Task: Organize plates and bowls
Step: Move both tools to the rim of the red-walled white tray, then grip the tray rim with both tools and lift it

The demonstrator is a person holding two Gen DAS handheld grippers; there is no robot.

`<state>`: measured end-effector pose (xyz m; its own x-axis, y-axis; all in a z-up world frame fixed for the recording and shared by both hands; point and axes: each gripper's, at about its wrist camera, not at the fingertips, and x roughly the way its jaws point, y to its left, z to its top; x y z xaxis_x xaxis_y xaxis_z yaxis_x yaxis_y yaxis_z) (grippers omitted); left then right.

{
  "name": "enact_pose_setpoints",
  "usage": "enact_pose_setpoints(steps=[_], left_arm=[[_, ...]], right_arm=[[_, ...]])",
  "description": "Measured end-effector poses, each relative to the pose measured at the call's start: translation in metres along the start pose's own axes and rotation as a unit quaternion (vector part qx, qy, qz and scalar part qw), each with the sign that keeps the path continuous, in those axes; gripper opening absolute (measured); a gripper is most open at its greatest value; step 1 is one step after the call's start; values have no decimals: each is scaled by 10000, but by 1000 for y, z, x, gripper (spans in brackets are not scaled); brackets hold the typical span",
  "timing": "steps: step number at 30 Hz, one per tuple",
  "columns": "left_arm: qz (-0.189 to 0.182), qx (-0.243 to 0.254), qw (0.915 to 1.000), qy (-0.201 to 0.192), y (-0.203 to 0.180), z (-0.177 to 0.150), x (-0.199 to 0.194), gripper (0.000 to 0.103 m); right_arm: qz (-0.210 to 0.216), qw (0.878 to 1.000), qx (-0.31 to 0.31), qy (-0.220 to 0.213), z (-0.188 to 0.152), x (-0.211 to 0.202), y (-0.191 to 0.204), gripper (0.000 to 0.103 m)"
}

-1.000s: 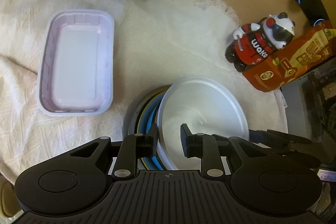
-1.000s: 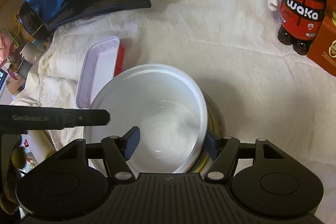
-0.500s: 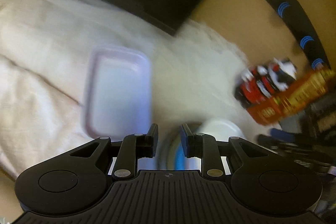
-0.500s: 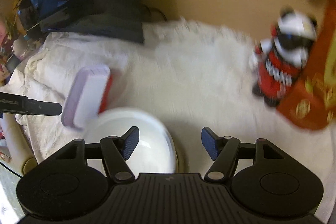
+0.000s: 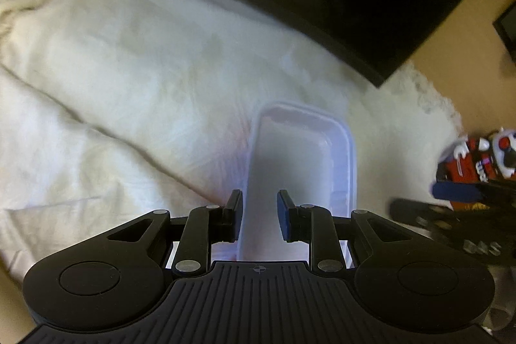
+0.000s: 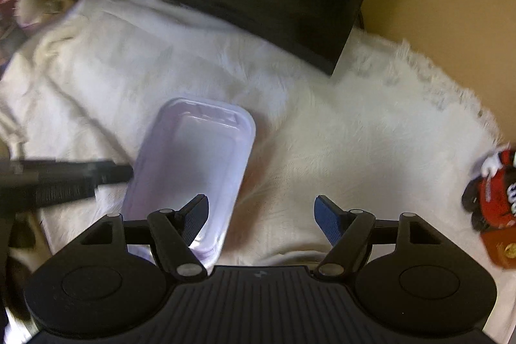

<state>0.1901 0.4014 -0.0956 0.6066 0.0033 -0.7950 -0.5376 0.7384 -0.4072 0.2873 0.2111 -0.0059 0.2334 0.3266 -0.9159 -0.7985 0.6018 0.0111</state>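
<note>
mostly unfinished, judging by view: the tray [image 5: 301, 163] lies alone on the cloth [image 5: 113, 79], empty, no bowls or plates visible. left gripper [image 5: 259, 215]: jaws narrowly apart, astride the tray's left rim, nothing pinched. right gripper [image 6: 261, 220]: jaws opening, empty; tray under its left jaw.

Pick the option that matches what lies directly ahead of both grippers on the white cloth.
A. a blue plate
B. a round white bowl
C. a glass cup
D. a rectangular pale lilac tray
D: a rectangular pale lilac tray lies on the white cloth, ahead of the left gripper and partly behind the left finger of the right gripper, whose jaws are opening with nothing between them.
</note>
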Motion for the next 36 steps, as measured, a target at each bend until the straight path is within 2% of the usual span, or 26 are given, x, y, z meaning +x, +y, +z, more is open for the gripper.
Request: enact_pose_setpoints(steps=[4,7,9,11,14,16,22,24,28,36], left_arm=[[147,218,9996,137,-2,-6,19,27],[49,197,9995,226,4,-8,25,27],[43,234,9994,252,8,-7,27,27],[-23,236,9994,254,13,-7,28,26],[-447,-1,9984,340,30,-7,27,19],[-713,-225,9964,411,42,-9,21,19],[-532,-306,9979,209,69,-35,-20,18],[-354,-238,9990,151,73,-44,-27,18],[-5,-271,9993,246,83,-51,-14,18],[-131,-453,9973,556,93,-53,13,19]], right_arm=[[-25,9995,219,226,-1,23,7,74],[-152,9988,340,309,-1,37,14,72],[-207,9975,486,478,0,49,18,65],[-194,9959,597,656,0,58,20,50],[132,9930,803,856,-3,65,24,38],[344,9923,847,832,-8,61,32,37],[797,9944,556,420,-37,40,65,37],[890,9942,488,352,-47,40,74,37],[858,9948,404,373,-59,52,86,37],[1041,9902,780,501,-74,73,83,37]])
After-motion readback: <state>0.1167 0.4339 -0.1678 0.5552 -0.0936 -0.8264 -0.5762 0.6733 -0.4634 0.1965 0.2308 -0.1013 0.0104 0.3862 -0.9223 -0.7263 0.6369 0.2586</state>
